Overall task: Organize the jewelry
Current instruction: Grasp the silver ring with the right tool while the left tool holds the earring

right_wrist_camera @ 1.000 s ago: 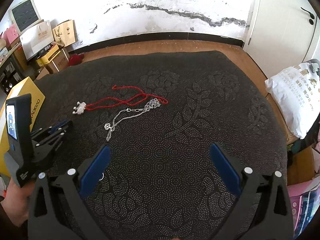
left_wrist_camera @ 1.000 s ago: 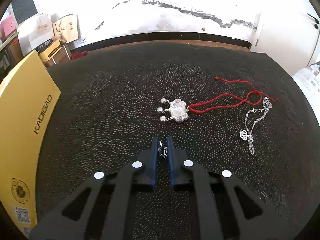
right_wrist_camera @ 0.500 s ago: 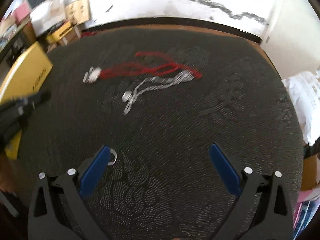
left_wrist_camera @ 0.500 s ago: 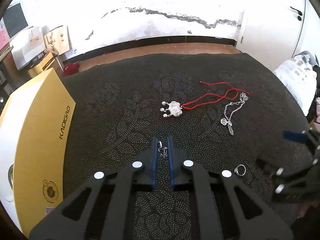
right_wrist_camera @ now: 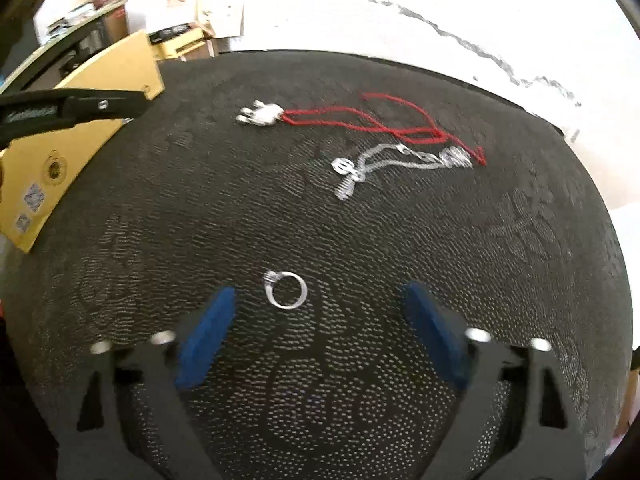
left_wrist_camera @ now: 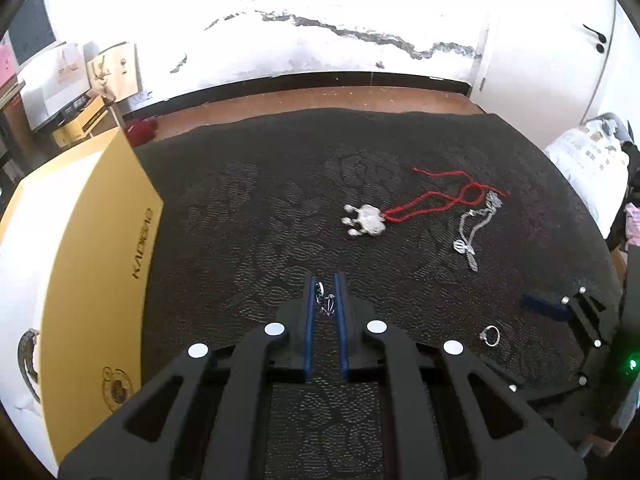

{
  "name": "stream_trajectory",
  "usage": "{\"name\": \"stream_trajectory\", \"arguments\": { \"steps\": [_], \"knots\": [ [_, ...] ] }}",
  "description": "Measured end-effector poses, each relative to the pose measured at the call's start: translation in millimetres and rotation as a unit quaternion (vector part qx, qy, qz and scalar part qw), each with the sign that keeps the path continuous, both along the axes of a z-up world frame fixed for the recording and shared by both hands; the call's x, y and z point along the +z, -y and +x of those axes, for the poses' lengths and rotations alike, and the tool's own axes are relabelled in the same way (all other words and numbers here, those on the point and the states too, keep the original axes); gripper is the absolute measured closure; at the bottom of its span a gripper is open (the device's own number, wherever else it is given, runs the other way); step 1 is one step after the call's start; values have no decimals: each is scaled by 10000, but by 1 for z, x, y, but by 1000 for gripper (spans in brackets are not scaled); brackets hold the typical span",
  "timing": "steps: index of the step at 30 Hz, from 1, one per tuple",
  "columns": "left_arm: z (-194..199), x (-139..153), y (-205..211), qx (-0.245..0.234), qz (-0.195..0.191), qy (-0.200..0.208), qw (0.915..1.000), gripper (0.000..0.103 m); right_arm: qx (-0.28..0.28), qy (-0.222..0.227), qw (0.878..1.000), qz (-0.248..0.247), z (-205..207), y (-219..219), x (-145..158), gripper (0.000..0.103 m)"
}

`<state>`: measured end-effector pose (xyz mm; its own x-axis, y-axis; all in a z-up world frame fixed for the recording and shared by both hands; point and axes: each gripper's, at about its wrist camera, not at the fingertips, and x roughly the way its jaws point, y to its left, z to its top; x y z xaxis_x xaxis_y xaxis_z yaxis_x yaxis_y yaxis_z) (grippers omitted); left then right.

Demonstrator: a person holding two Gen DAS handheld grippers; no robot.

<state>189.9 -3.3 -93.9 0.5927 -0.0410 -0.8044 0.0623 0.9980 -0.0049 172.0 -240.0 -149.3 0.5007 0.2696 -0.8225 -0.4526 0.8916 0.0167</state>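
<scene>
My left gripper (left_wrist_camera: 325, 280) is shut on a small silver earring (left_wrist_camera: 323, 300), held above the black patterned cloth (left_wrist_camera: 256, 216). My right gripper (right_wrist_camera: 320, 296) is open and low over the cloth, with a silver ring (right_wrist_camera: 286, 290) lying between its blue pads, nearer the left one. The ring also shows in the left wrist view (left_wrist_camera: 491, 335). A silver lock pendant (left_wrist_camera: 366, 219) on a red cord (left_wrist_camera: 440, 198) and a silver chain necklace (left_wrist_camera: 472, 226) lie further back. The yellow jewelry box (left_wrist_camera: 100, 264) stands at the left.
The yellow box (right_wrist_camera: 80, 128) sits on the cloth's left edge. Cardboard boxes and shelves (left_wrist_camera: 72, 92) stand by the far wall. A white bag (left_wrist_camera: 588, 160) lies to the right. The cloth falls away to wooden floor (left_wrist_camera: 320, 98) at the back.
My left gripper has lifted and drawn back with the earring. My right gripper has swung left and down, so that the ring now lies between its open pads.
</scene>
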Motion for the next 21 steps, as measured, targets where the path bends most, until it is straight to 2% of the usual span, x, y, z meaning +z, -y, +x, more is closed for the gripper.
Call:
{"name": "stream_trajectory", "arguments": {
  "steps": [1, 5, 13, 21],
  "knots": [
    [0, 1, -2, 27, -6, 5, 10000, 93, 59, 4, 10000, 19, -1, -2, 0, 42],
    [0, 2, -9, 116, -34, -3, 9999, 93, 202, 0, 9998, -6, -8, -12, 4, 83],
    [-2, 3, -14, 101, 5, -9, 9999, 93, 121, -58, 9999, 78, -6, -17, 17, 84],
    [-17, 19, -28, 242, 0, -14, 9997, 93, -16, -57, 9996, 282, -8, -41, 78, 84]
  ]
}}
